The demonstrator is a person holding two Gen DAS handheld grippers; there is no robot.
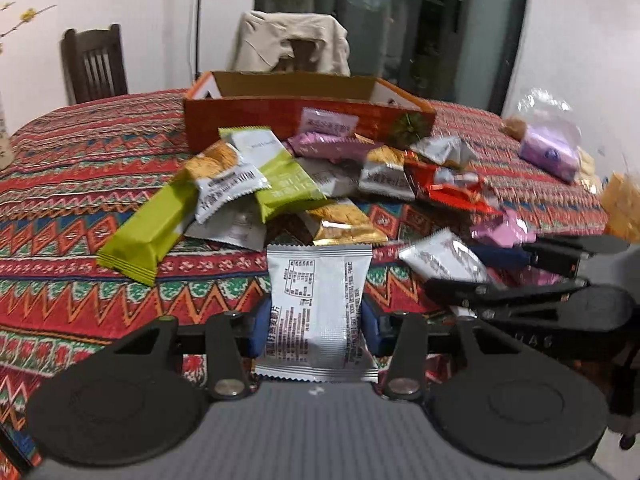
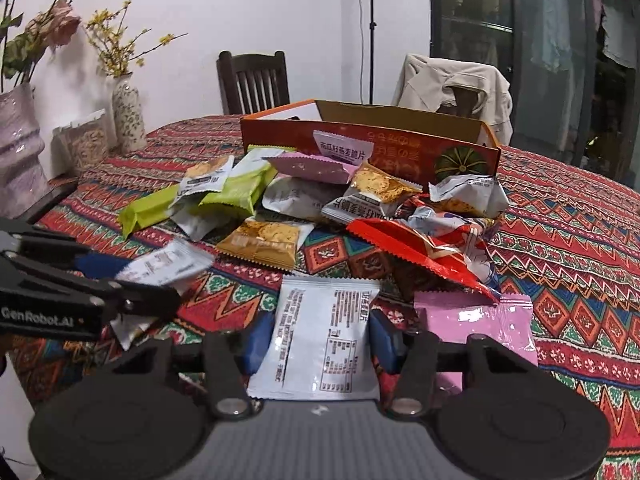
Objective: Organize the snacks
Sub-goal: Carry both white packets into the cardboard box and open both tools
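Note:
A pile of snack packets (image 1: 304, 184) lies on the patterned tablecloth in front of an open orange cardboard box (image 1: 280, 116). The pile (image 2: 320, 200) and the box (image 2: 400, 140) also show in the right wrist view. My left gripper (image 1: 316, 320) is shut on a silver packet (image 1: 316, 304), held above the table. My right gripper (image 2: 322, 340) is shut on a white packet (image 2: 320, 340). The right gripper appears at the right of the left wrist view (image 1: 472, 268), the left gripper at the left of the right wrist view (image 2: 132, 276), each with its packet.
Green bars (image 1: 144, 232) lie left of the pile, a red wrapper (image 2: 420, 252) and a pink packet (image 2: 480, 320) to the right. Vases (image 2: 128, 116) stand at the table's far left. A plastic bag (image 1: 548, 140) sits at the right. Chairs (image 1: 96, 64) stand behind the table.

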